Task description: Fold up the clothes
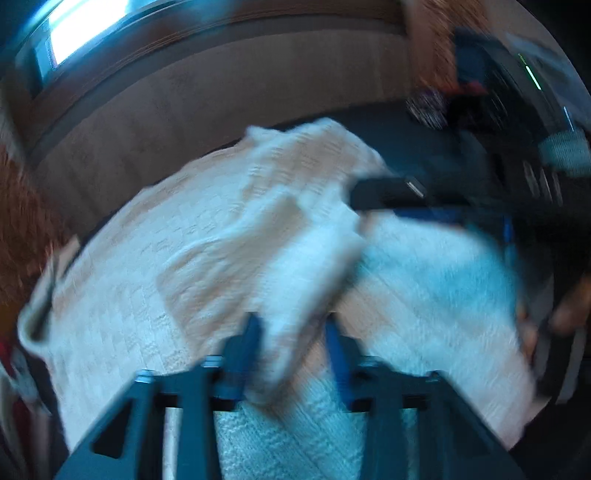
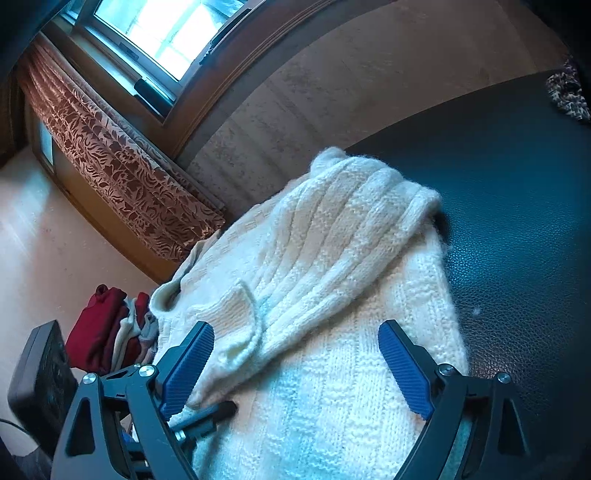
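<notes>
One cream cable-knit sweater [image 2: 314, 266] on show | one dark leather-look surface [image 2: 517, 221] under it | one heap of red and white clothes [image 2: 110, 332] at the side | two blue-padded grippers: left gripper [image 1: 295, 332], right gripper [image 2: 295, 365] | one patterned brown curtain [image 2: 122, 177] | one bright window [image 2: 166, 33]

Soft, fuzzy knitted wool sweater [image 2: 314, 258] with bumpy ribs. Dark table top [image 2: 517, 221], grainy like leather, a bit shiny. Ridged blue rubbery pads [image 2: 404, 369] on matt black plastic.
</notes>
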The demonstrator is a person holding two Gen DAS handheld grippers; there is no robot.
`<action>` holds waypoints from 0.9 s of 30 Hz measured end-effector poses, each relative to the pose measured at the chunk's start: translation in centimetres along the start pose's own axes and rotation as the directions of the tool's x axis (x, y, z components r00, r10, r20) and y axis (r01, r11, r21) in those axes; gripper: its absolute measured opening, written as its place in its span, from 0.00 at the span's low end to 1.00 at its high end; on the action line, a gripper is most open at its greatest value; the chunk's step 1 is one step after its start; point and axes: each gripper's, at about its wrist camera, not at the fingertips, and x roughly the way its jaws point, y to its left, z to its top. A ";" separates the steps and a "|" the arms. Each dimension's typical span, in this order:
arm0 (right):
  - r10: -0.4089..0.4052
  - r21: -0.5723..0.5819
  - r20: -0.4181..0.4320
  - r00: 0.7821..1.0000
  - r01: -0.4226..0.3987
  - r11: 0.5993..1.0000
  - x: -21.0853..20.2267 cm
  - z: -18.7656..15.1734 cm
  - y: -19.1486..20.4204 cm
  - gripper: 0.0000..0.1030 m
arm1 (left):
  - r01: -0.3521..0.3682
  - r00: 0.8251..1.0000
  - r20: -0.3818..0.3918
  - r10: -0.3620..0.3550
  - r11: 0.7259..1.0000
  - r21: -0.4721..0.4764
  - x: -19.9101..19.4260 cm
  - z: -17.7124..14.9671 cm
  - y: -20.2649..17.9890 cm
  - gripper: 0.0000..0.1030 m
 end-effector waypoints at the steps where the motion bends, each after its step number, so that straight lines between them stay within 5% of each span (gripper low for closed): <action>1: 0.002 0.000 0.001 1.000 -0.002 1.000 0.0 0.0 0.0 0.89 | 0.057 0.998 0.029 -0.054 0.993 -0.105 -0.6 0.4 1.6 0.12; 3: 0.004 0.001 0.001 1.000 -0.004 1.000 -0.1 0.0 0.0 0.89 | 0.160 0.983 0.135 -0.123 0.936 -0.315 -2.6 1.0 5.6 0.08; 7: 0.009 0.001 0.002 1.000 -0.009 1.000 0.1 -0.1 -0.1 0.90 | 0.205 0.974 0.196 -0.114 0.818 -0.537 -4.1 -0.9 11.7 0.06; 12: 0.017 -0.002 -0.001 1.000 -0.017 1.000 -0.1 -0.1 -0.2 0.91 | 0.188 0.982 0.135 -0.131 0.708 -0.681 -4.0 -7.7 15.1 0.06; 17: 0.014 -0.014 -0.012 1.000 -0.014 1.000 0.0 -0.1 0.0 0.93 | 0.284 0.954 0.165 -0.251 0.577 -0.766 -4.5 -12.5 16.0 0.17; 24: 0.019 -0.022 -0.017 1.000 -0.019 1.000 0.1 -0.1 0.2 0.96 | 0.235 0.972 0.184 -0.147 0.555 -0.798 -8.2 -14.7 19.7 0.32; 27: 0.018 -0.027 -0.021 1.000 -0.019 0.999 0.2 -0.1 0.4 0.97 | 0.233 0.972 0.173 -0.160 0.551 -0.802 -7.0 -13.9 21.1 0.40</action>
